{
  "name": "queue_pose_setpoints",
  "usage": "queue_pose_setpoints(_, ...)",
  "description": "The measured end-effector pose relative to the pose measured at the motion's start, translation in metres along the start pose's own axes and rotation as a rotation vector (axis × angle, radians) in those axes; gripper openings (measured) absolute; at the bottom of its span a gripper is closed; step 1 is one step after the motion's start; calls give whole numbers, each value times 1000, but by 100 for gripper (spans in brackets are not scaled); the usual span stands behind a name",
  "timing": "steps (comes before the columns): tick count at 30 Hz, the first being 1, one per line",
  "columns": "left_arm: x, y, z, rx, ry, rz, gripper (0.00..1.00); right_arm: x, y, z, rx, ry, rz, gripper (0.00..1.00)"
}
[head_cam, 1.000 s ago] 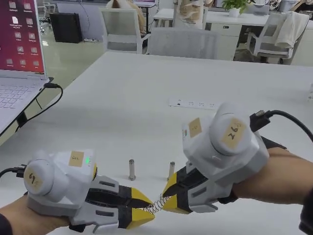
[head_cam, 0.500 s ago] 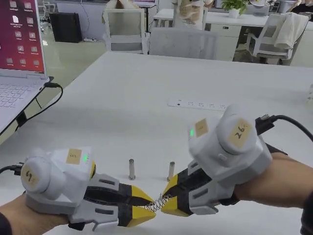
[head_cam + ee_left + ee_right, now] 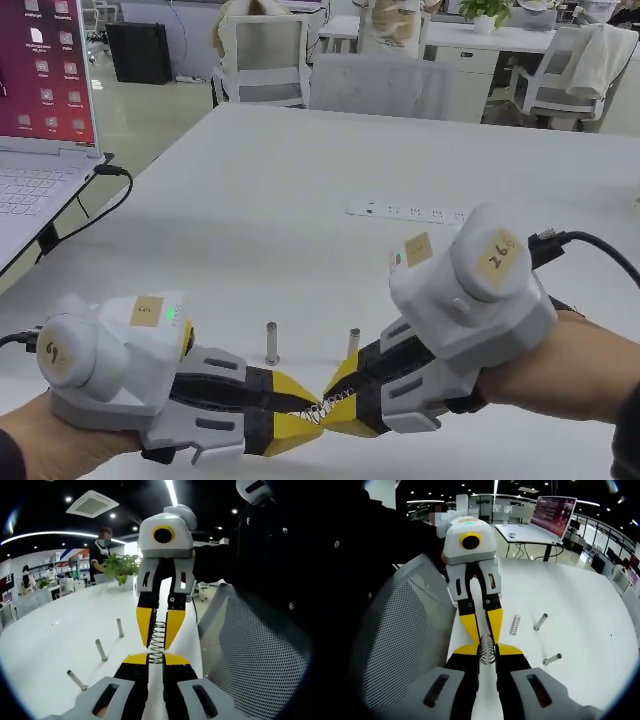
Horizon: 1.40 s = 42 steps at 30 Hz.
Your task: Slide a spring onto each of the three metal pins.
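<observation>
Left gripper (image 3: pixel 306 412) and right gripper (image 3: pixel 334 404) each pinch one end of a coiled wire spring (image 3: pixel 157 639).

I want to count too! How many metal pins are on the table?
3. In the left gripper view they stand in a row on the table, beside the held spring: far pin, middle pin, near pin.

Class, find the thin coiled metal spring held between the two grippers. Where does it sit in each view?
Head view: the thin coiled metal spring lies bottom centre.
Left gripper view: the spring runs up the centre.
Right gripper view: the spring sits just below centre.
Shared landmark: short grey metal pins nearby.
</observation>
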<state>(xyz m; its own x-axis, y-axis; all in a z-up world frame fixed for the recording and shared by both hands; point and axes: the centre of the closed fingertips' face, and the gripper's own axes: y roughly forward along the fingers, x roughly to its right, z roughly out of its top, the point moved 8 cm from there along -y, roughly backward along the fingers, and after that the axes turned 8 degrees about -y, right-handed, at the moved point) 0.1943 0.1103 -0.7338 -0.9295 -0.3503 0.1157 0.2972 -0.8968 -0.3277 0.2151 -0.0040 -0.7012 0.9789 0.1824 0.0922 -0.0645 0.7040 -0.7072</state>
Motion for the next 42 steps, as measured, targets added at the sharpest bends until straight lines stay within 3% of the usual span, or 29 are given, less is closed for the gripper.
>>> queue_pose_setpoints(2, 0, 0, 2, 15, -6, -1, 1, 0, 0, 0, 5, 3, 0, 10)
queue_pose_setpoints(19, 0, 0, 0, 8, 10, 7, 3, 1, 2, 1, -28, -1, 17, 9)
queue_pose_setpoints(32, -2, -1, -1, 4, 0, 18, 9, 5, -2, -4, -101, -15, 26, 9)
queue_pose_setpoints(42, -8, -6, -4, 15, -27, 47, 18, 14, -17, -16, -156, -3, 6, 9)
